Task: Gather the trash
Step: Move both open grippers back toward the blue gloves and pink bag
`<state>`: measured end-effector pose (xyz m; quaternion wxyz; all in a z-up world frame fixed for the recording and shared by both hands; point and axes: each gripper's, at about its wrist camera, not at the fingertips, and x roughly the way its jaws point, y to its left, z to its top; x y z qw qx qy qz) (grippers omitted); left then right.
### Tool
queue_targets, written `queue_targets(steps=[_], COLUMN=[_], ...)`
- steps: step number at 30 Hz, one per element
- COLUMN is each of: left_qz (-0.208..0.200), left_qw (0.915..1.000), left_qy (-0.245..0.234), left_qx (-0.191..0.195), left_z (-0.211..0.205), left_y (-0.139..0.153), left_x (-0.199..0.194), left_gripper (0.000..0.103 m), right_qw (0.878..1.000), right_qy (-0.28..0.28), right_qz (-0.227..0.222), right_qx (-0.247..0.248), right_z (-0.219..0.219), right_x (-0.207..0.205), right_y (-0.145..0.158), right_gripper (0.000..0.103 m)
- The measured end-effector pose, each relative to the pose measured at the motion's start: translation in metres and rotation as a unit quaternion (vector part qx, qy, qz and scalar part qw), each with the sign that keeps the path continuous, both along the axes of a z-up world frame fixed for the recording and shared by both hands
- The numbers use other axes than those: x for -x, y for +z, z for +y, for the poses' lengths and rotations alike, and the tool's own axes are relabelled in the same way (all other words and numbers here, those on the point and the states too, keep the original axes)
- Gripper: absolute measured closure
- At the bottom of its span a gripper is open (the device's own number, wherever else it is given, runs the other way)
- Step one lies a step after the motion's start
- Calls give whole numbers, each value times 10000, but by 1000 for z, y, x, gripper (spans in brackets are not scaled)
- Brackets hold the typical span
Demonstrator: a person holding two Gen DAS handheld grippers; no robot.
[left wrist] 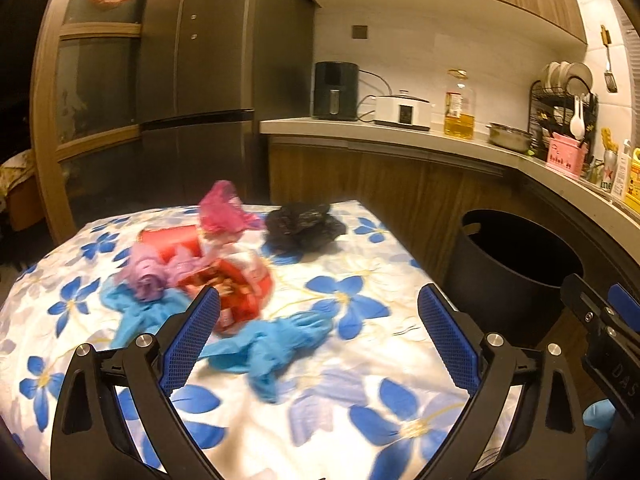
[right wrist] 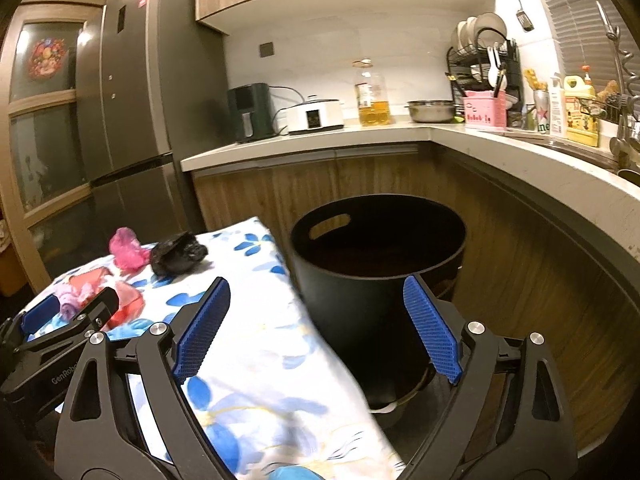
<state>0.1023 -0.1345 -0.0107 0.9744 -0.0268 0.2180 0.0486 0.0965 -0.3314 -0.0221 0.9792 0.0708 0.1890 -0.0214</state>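
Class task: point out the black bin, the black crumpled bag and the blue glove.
Bin (right wrist: 372, 280): right wrist view, front outer wall.
Black bag (left wrist: 304, 224): left wrist view, its middle.
Blue glove (left wrist: 276, 340): left wrist view, its palm.

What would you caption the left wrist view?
Open left gripper above crumpled trash on the flowered table, black bin alongside.

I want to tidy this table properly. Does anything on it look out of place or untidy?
Yes. Loose trash lies scattered on the flowered tablecloth: a blue glove, red wrappers, a pink bag and a crumpled black bag. The black bin beside the table looks empty, so all of it looks uncollected.
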Motion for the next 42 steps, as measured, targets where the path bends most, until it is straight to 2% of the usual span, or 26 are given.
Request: queue_targets(steps=[17,29,36,42], left_qz=[73,60,9,15], left_qw=[9967,9940,9924,9902], left_qy=[796,1082,1224,1386], left_qx=[113,164,153,147], left_z=[87,128,152,173], left_y=[-13,-24,-27,-28], left_x=[31,43,45,43], left_gripper=[8,8,8,8], right_qw=[9972,9939,9884,9852], right_qy=[735,1058,1428,1598], right_qz=[154,301,498,582], right_qx=[60,11,114,233], right_z=[80,120,162,191], right_x=[1,-11,-26,-39], right_y=[-14,-30,-49,-59], right_gripper=[10,10,10,16])
